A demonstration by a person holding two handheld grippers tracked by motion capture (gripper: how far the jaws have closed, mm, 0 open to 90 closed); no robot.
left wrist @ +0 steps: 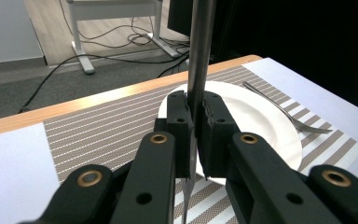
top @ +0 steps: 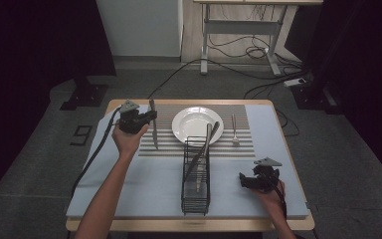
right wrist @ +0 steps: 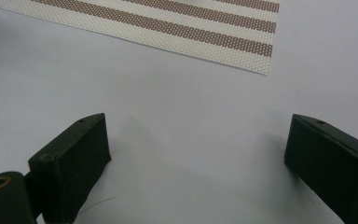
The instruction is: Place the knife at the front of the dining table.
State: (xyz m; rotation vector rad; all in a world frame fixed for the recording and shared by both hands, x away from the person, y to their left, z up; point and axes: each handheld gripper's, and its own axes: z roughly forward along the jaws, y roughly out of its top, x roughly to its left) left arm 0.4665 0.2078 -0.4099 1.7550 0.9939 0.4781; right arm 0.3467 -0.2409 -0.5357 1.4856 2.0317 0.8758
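My left gripper (top: pixel 150 117) is shut on a table knife (top: pixel 154 130), held almost upright over the left part of the striped placemat (top: pixel 171 144). In the left gripper view the knife (left wrist: pixel 199 56) rises between the closed jaws of that gripper (left wrist: pixel 195 116), with the white plate (left wrist: pixel 265 126) and a fork (left wrist: pixel 284 109) behind. The plate (top: pixel 191 127) lies mid-mat and the fork (top: pixel 234 130) lies to its right. My right gripper (top: pixel 242 180) rests low at the front right, jaws wide apart with nothing between them, and it (right wrist: pixel 198 149) hovers over the pale blue cloth (right wrist: pixel 177 93).
A black wire cutlery rack (top: pixel 196 177) stands in the middle front of the table, with utensils (top: pixel 206 144) leaning out of it toward the plate. The pale blue cloth (top: pixel 144 189) covers the wooden table (top: pixel 129 225). Cables and a desk frame lie on the floor beyond.
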